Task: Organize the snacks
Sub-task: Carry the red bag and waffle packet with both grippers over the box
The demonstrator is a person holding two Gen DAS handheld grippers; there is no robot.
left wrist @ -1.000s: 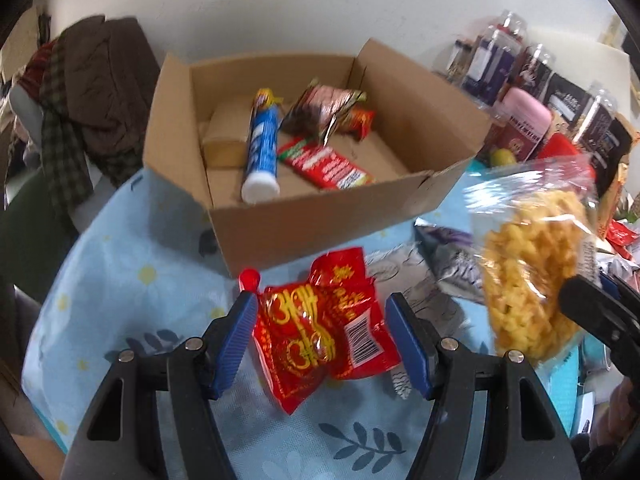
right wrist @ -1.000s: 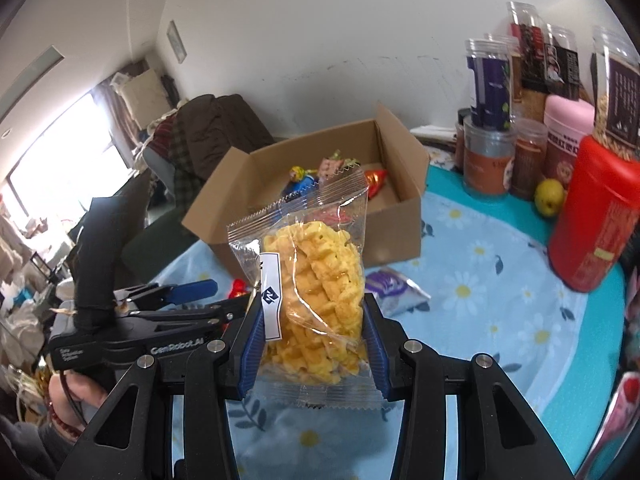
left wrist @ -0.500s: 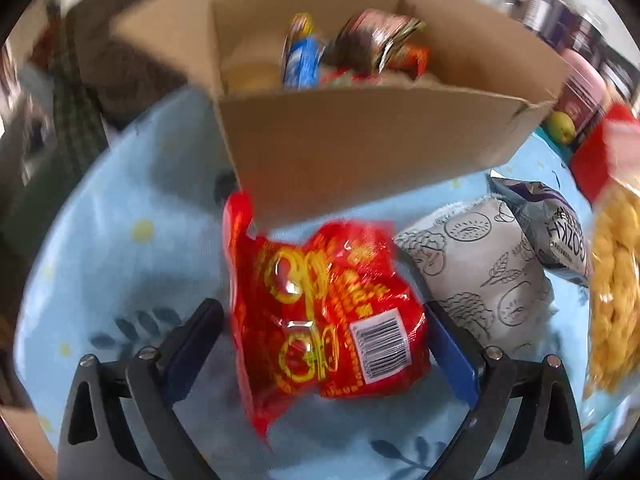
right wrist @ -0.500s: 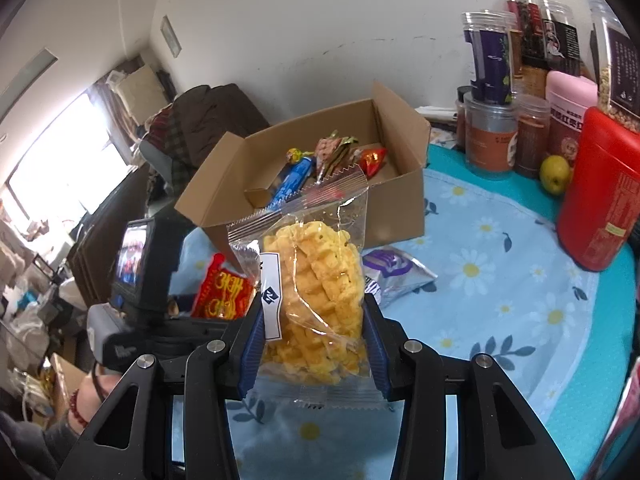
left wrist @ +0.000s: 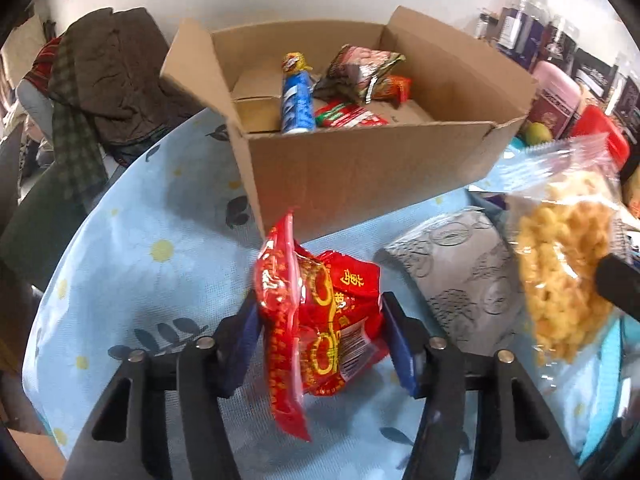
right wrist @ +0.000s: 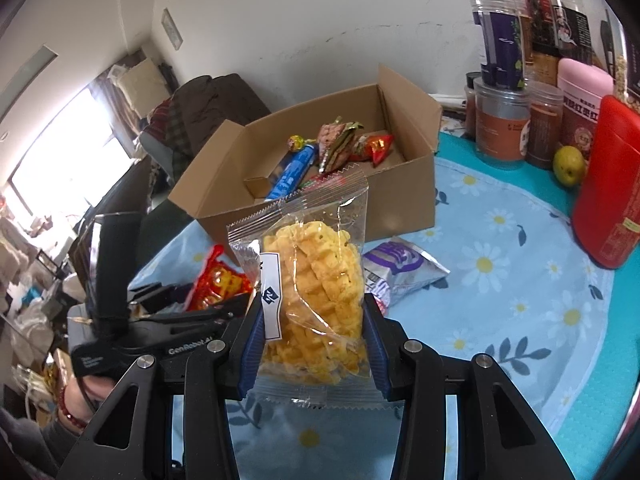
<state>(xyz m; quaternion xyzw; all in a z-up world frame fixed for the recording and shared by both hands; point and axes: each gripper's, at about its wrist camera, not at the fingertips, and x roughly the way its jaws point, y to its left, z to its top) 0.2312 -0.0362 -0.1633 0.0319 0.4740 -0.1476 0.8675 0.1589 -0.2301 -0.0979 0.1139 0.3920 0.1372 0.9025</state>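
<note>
The left tongs (left wrist: pixel 320 340) were closing on a red snack packet (left wrist: pixel 320 320), blue pads pressed against both its sides, the packet crumpled and standing on edge just in front of the cardboard box (left wrist: pixel 360 172). The right tongs (right wrist: pixel 314 344) were clamped on a clear bag of yellow crackers (right wrist: pixel 316 292), held upright off the desk (right wrist: pixel 500 280), also in front of the box (the left tongs' black frame showed beside it in the right wrist view, with a hand (right wrist: pixel 86 394) gripping the handle).

A grey patterned packet (left wrist: pixel 460 280) lay flat on the daisy-print cloth just before the box's front right corner, and a purple and silver packet (right wrist: pixel 400 268) lay near the same wall. Inside the box sat a blue tube (left wrist: pixel 296 104), a red wrapper (left wrist: pixel 348 116) and a dark foil packet (left wrist: pixel 360 68). To the right of the box stood jars (right wrist: pixel 500 120), a red canister (right wrist: pixel 608 184) and a green fruit (right wrist: pixel 568 166). Behind the box to the left, dark clothes (left wrist: pixel 100 72) were heaped.
</note>
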